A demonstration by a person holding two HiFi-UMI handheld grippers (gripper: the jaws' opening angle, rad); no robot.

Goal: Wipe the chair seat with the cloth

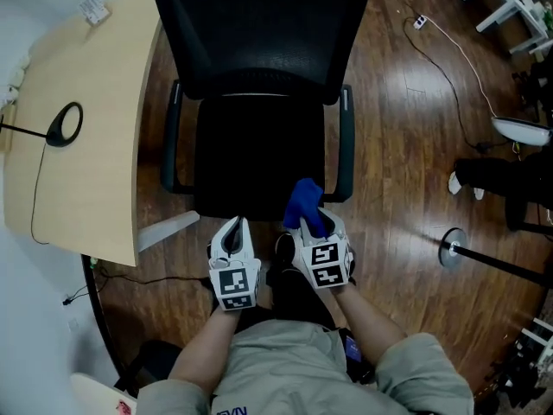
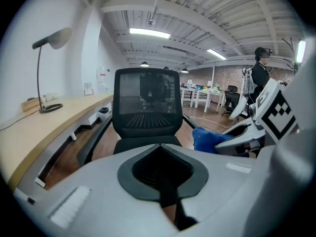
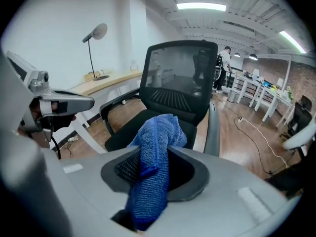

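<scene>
We hold the right tongs (image 1: 316, 225) pinching the blue cloth (image 1: 303, 202), which stands bunched over the front edge of the black chair seat (image 1: 251, 158). Just beside them, the left tongs (image 1: 233, 230) are pressed together, empty.

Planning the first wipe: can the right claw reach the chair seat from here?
Likely yes: right claw, shut on the blue cloth, hovers near the front of the seat; nothing blocks it.
</scene>
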